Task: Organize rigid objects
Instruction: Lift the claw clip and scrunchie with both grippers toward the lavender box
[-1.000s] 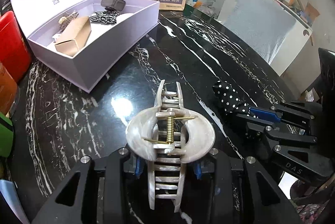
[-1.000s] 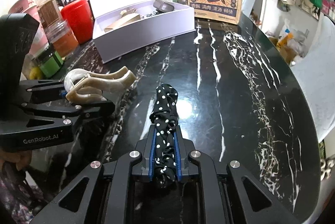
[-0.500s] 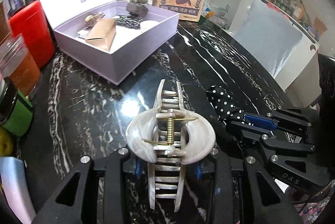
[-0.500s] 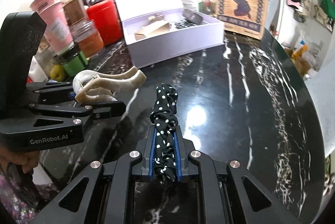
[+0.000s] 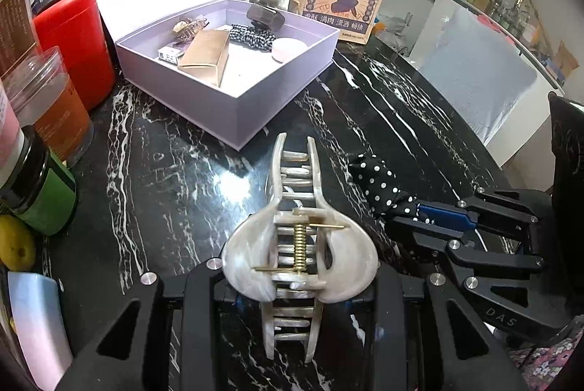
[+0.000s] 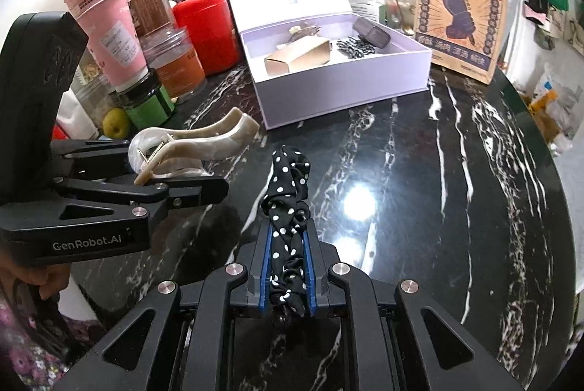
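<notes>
Black marble with white veins (image 6: 456, 194) covered the round tabletop, its far edge crowded with jars, cups and a printed brown paper bag (image 6: 460, 4). An open lilac cardboard gift box (image 5: 255, 99) stood toward the back, already holding a tan carton, a patterned band, a dark case and a small clip.

Both tongs were clamped shut on loads and held above the marble, short of the box. The left gripper (image 5: 292, 285) pinched a large pearly cream plastic claw hair clip (image 5: 295, 245) across its sprung hinge, teeth pointing forward at the box. The right gripper (image 6: 286, 267) squeezed a black fabric scrunchie with white polka dots (image 6: 288, 201) between its blue pads (image 6: 265, 256), the loose end sticking out ahead.

Risks, as I judged them: the glossy clip could pivot or slip from so narrow a grip; the two grippers sat close beside each other and might collide over the box; the soft scrunchie might snag on the box wall.
</notes>
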The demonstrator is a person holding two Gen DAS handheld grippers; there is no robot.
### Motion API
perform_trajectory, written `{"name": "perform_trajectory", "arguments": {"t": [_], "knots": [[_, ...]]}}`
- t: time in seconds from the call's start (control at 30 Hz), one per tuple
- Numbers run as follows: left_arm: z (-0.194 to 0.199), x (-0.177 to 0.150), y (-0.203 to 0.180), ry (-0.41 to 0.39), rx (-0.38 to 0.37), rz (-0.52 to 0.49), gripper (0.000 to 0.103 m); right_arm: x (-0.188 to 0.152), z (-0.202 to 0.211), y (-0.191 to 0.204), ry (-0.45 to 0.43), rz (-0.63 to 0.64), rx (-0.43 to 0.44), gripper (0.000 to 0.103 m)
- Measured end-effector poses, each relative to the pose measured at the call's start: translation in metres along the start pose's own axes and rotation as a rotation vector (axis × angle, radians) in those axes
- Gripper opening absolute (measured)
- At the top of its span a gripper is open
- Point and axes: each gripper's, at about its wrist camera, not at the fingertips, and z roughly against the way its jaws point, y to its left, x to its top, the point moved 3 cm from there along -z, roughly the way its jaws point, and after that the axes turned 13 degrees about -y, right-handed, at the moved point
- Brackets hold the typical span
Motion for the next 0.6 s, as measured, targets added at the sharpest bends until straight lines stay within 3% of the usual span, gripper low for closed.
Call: {"name": "perform_trajectory", "arguments": {"t": [0.6], "knots": [[0.002,0.054,0.019,-0.081,0.010,-0.005,0.035,0.050,-0.014,0.001,-0.029,0.073,0.045,0.015]]}}
